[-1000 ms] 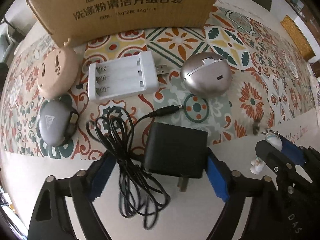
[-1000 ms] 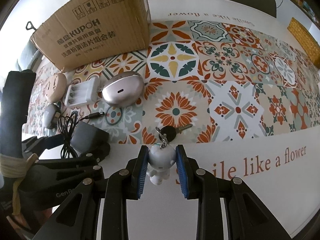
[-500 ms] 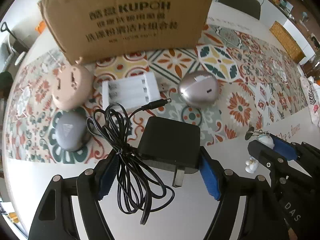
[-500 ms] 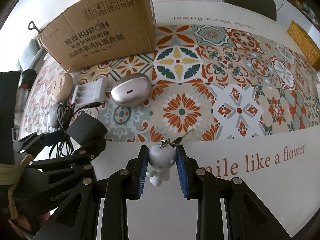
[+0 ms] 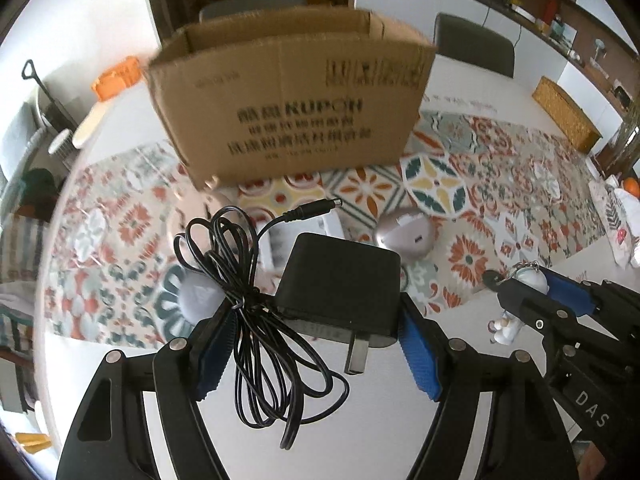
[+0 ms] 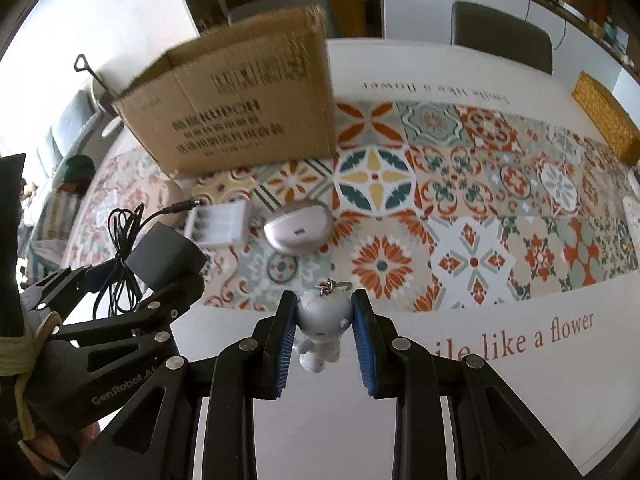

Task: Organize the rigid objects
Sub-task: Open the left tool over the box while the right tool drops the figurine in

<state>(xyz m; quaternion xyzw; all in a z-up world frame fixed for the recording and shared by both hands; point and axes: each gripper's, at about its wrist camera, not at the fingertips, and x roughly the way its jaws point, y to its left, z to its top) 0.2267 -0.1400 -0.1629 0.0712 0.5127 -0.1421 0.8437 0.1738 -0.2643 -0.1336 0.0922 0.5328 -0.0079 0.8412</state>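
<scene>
The left claw [image 5: 316,344] is pinching the black charger [image 5: 340,292]; the right claw [image 6: 324,332] is pinching the keychain figure [image 6: 322,320]. Ahead, the cardboard box [image 5: 288,108] is waiting; the battery holder [image 6: 218,226] and silver case [image 6: 298,232] are lying between, unsorted.

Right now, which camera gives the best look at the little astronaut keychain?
The right wrist view: the astronaut keychain sits centered and sharp between the right claw pads. In the left wrist view it is small, near the right edge, mostly hidden behind that claw.

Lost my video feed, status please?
Left gripper shut on power adapter. Right gripper shut on astronaut keychain. Cardboard box ahead, open, unobstructed.
</scene>
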